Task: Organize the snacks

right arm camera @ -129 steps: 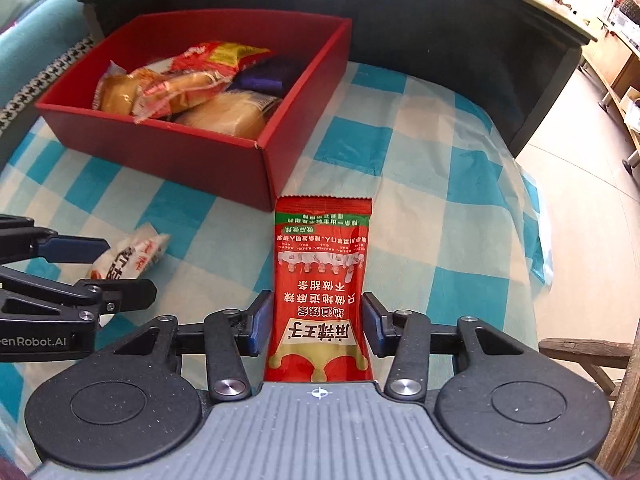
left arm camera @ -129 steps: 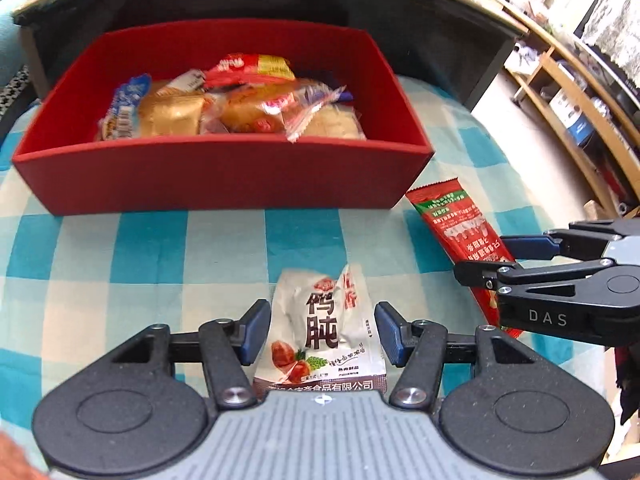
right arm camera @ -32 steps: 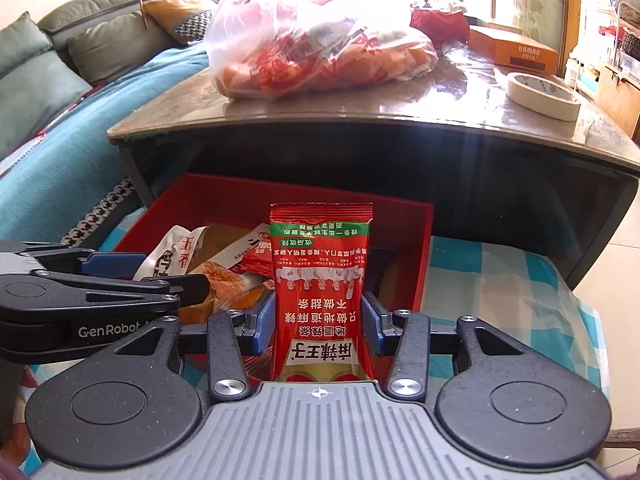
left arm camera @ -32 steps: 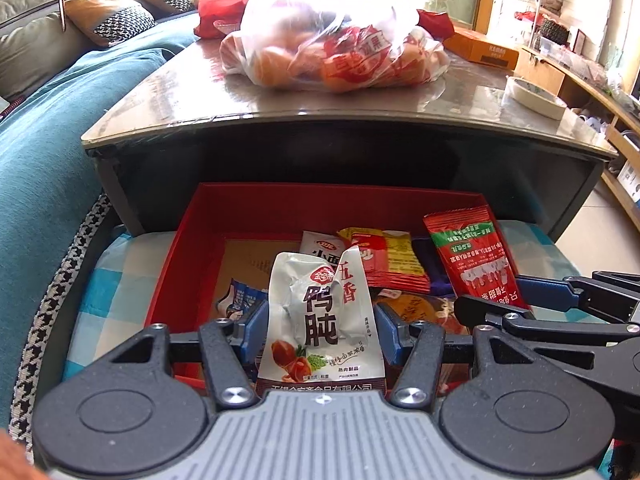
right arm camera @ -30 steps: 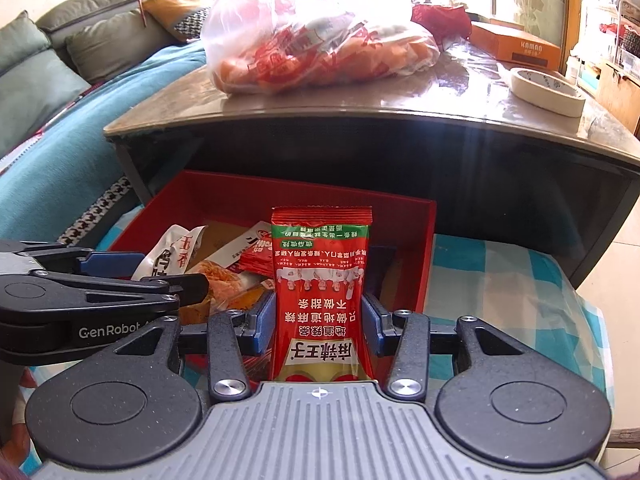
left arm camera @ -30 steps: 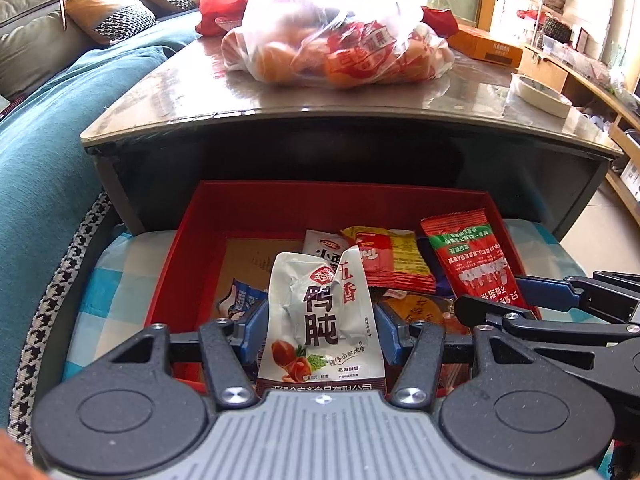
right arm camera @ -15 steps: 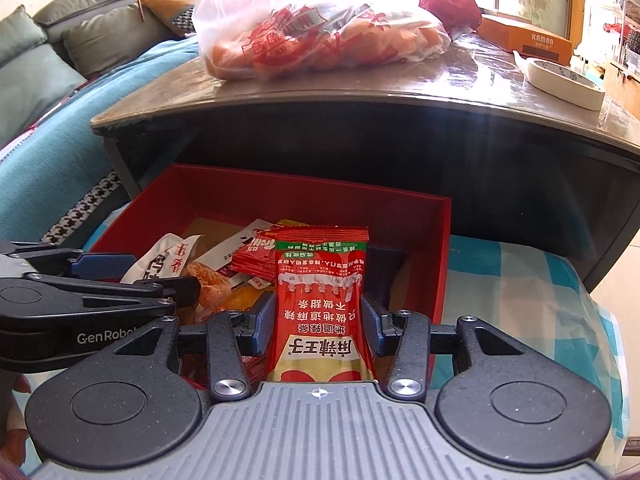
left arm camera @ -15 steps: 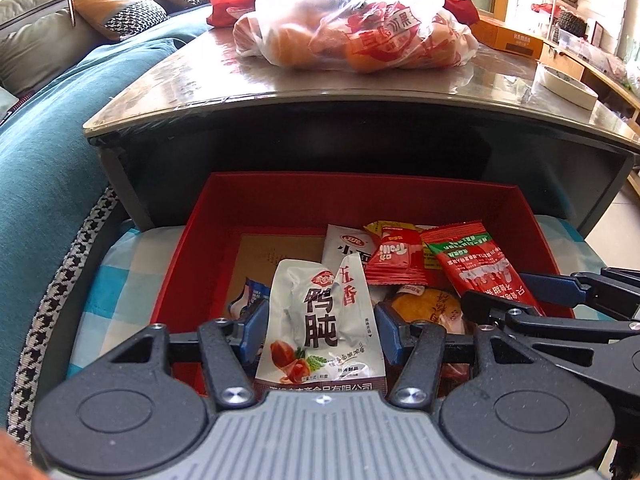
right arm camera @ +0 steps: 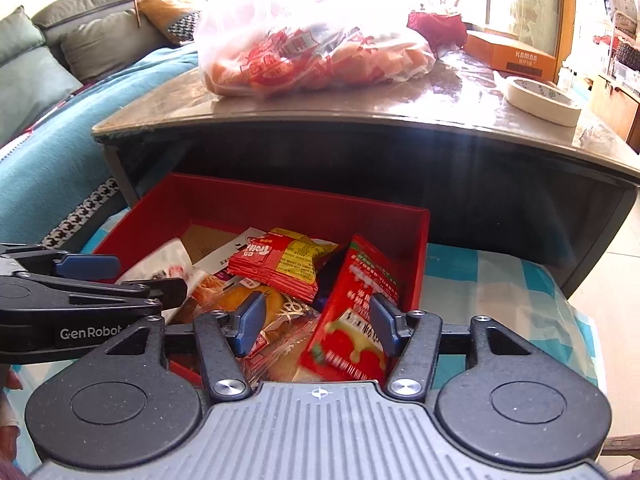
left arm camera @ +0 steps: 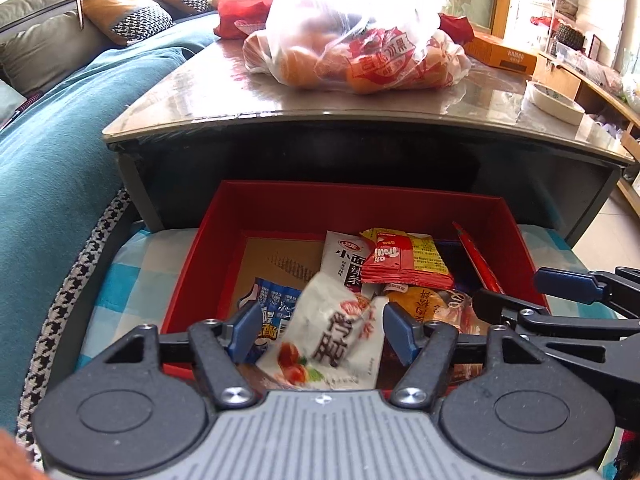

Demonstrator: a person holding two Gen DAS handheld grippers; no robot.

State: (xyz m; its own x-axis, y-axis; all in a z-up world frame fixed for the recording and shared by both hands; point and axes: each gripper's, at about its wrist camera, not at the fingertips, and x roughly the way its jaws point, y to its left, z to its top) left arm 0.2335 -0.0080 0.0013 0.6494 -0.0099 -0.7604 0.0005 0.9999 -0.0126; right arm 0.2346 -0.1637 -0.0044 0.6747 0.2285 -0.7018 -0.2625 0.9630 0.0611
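box (left arm camera: 280, 208): red | cloth (left arm camera: 128, 280): blue-white check | sofa (left arm camera: 52, 160): teal (houndstooth trim) | pouch (left arm camera: 332, 344): white

One red box (left arm camera: 280, 204) sits on one blue-and-white checked cloth (right arm camera: 500, 280). Over or in the box, about six snack packets show: one white pouch (left arm camera: 332, 344), one long red packet (right arm camera: 352, 312), one red-and-yellow packet (left arm camera: 404, 260), one white packet with dark lettering (left arm camera: 340, 256), one blue packet (left arm camera: 272, 304) and one clear-wrapped golden bun (right arm camera: 256, 300). Others may be hidden underneath. On the counter (left arm camera: 192, 96) behind: one clear plastic bag of snacks (left arm camera: 356, 40), one orange carton (right arm camera: 512, 56), one roll of tape (right arm camera: 540, 100).
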